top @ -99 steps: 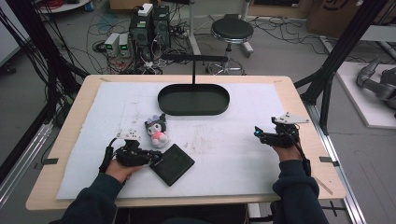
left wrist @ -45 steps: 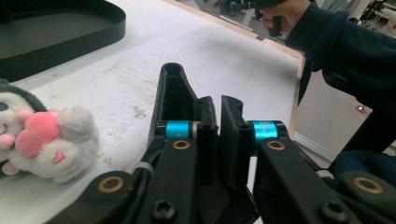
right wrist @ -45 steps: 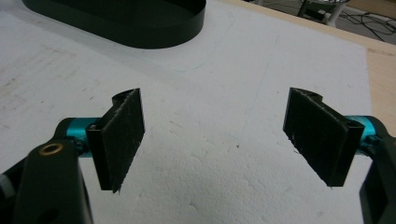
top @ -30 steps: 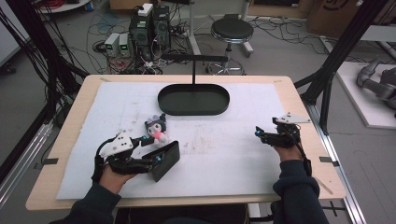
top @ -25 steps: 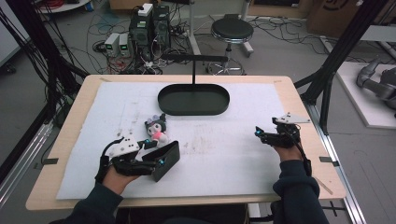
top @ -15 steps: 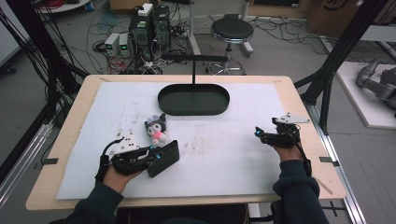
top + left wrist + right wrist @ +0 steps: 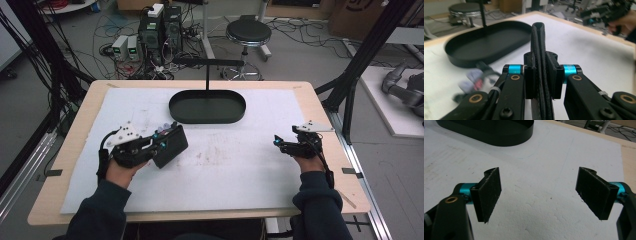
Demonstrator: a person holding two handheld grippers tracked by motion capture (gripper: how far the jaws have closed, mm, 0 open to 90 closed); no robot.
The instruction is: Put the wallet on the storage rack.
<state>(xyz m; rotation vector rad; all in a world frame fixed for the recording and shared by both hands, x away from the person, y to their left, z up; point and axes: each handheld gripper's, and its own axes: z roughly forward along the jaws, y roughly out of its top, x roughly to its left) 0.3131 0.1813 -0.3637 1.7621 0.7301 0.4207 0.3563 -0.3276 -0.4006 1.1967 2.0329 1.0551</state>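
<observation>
Left gripper (image 7: 162,145) raised black wallet (image 7: 170,145) off table, now covering plush toy (image 7: 475,80).

A wooden table (image 7: 320,107) bears a white sheet (image 7: 240,165) and black tray (image 7: 207,107).

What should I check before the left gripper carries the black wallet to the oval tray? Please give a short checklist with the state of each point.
1. Left gripper shut on the black wallet: ok.
2. Wallet lifted off the white mat: cannot tell.
3. Oval tray has free room: ok.
4. Tray's upright post out of the path: cannot tell.
5. Small toy clear of the wallet: cannot tell, blurred.
6. Right gripper open, far from the path: ok.
</observation>
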